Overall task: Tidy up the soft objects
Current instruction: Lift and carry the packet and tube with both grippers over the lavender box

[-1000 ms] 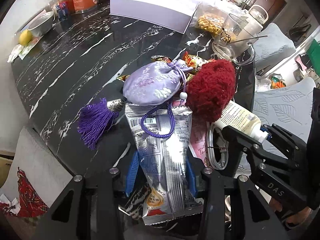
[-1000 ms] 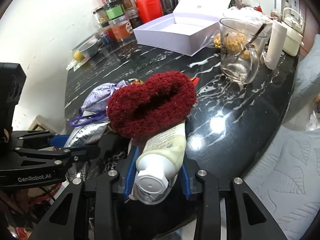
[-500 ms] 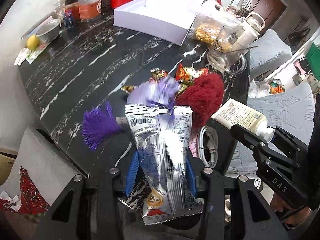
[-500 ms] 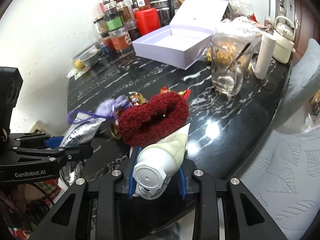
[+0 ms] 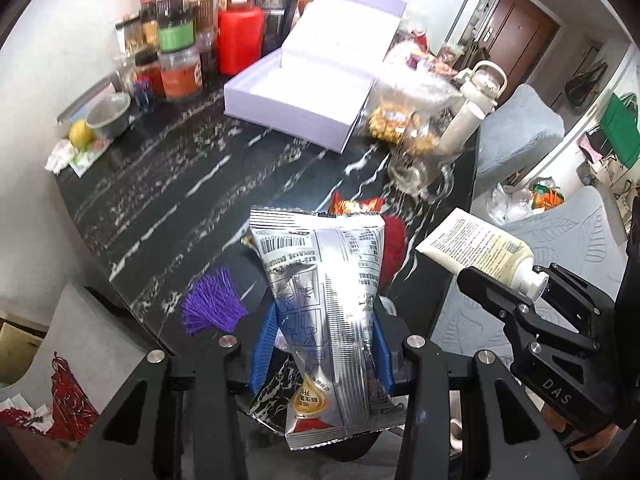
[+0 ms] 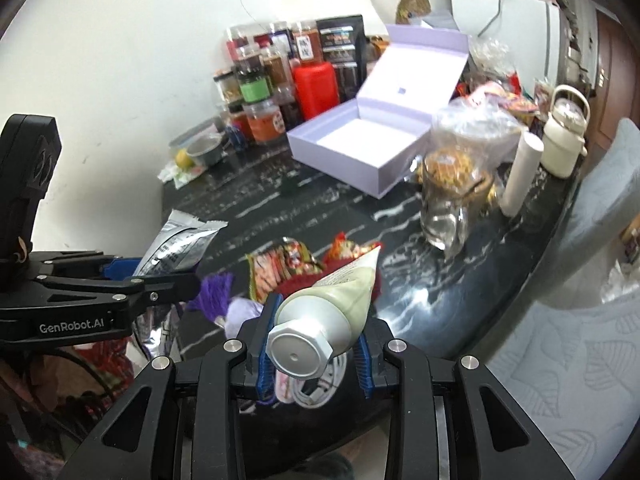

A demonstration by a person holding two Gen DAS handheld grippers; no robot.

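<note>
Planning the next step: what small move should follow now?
Probably carry the silver snack bag, gripped by the left gripper, forward to the open lavender box; the box looks empty, and the right gripper already holds the cream tube.

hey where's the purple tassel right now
The purple tassel lies on the black marble table near its front edge, just left of the silver snack bag held in the left gripper; the right wrist view shows it beside the lavender pouch.

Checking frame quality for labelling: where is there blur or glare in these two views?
Left wrist view: glass mug and snack bag behind it smeared by motion; silver packet sharp. Right wrist view: glare on the table beside the tube; candy wrappers blurred.
</note>
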